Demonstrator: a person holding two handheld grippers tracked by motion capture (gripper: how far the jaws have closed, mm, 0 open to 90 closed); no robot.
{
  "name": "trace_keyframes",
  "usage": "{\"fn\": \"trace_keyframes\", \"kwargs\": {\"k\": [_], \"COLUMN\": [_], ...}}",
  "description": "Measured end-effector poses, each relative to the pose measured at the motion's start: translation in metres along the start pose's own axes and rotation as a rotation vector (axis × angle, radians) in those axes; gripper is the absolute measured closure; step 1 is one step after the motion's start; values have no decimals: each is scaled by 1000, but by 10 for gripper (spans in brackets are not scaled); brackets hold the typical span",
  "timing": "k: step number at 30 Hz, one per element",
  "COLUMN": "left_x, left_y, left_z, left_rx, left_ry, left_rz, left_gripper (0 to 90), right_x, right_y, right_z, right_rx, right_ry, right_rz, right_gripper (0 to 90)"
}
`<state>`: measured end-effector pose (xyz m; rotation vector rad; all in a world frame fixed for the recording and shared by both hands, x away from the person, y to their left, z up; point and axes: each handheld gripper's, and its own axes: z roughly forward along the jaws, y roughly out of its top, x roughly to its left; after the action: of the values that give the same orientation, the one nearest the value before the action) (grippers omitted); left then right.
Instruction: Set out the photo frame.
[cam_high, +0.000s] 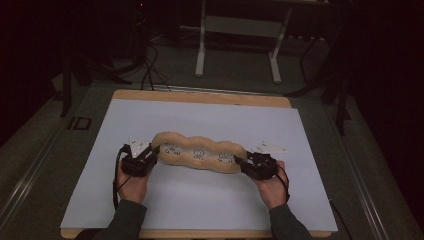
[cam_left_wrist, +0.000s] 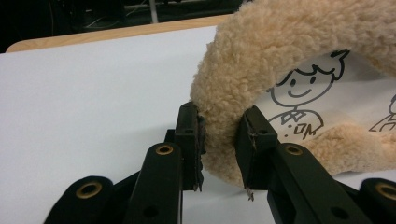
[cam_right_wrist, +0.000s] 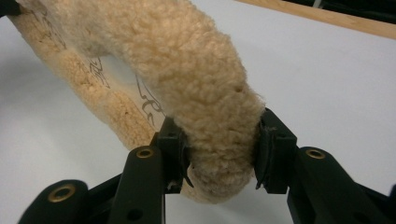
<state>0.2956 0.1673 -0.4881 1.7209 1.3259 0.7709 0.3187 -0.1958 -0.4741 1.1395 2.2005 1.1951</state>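
A wooden bench (cam_high: 200, 96) stands under dim light, its top covered nearly edge to edge by a pale white sheet (cam_high: 210, 125); bare wood shows only as a strip along the far side and a thin line at the near side; grey carpeted floor (cam_high: 40, 150) surrounds it; beyond the far edge stands a white metal frame (cam_high: 239, 30) on two legs; dark cables (cam_high: 150, 70) trail over the floor near the bench's far left corner; a small black-outlined rectangle (cam_high: 80, 123) lies on the floor just left of the bench; the room behind is too dark to read.
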Motion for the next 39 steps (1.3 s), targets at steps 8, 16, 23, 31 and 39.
{"fn": "trace_keyframes", "kwargs": {"k": [8,16,23,31,39], "left_x": [-4,-9,-12,-14,-12], "left_y": [-1,-3,-5,-9,-13], "left_z": [-4,-4,-2,-1,3], "left_rx": [-13,-19,-13,4,24], "left_ry": [9,-5,-13,-16,-17], "left_rz": [-11,-11,-10,-3,-26], "left_gripper": [730,728,727,726,727], "right_x": [-2,-8,-14,-18,-18], "right_y": [2,1,-3,-9,-10], "right_z": [-1,0,0,5,10], "right_rx": [-18,-25,-20,-12,-8], "right_ry": [-17,-30,-30,-15,-15], "right_rz": [3,31,50,64,77], "right_gripper": [600,597,597,597,598]}}
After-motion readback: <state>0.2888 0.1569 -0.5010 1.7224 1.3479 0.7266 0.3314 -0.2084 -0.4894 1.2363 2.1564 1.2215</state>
